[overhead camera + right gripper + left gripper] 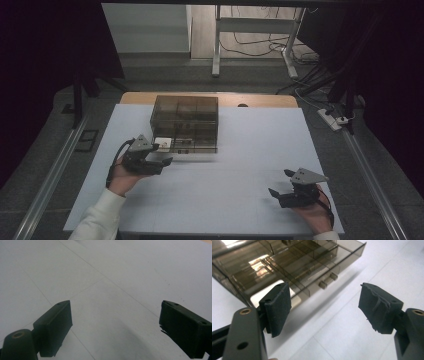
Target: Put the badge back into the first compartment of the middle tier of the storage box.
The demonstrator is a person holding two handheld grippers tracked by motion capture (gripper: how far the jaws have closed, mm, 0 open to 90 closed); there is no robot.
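A smoky transparent organizer box [185,122] with small drawers stands at the back middle of the white table [240,150]. My left gripper [161,154] is held just left of and in front of the box, open, with nothing between its jaws. In the left gripper view the box [294,262] lies close ahead, its drawer knobs [327,281] and a white patch [262,296] behind the left pad [278,307]. My right gripper [281,183] hovers open and empty at the front right of the table. Its pads [53,326] frame bare table [110,295].
The white table top has a wooden strip [210,99] at its far edge. Beyond it stand a desk frame [255,35] and cables on the floor, with a power strip [331,119] at the right. Dark curtains flank both sides.
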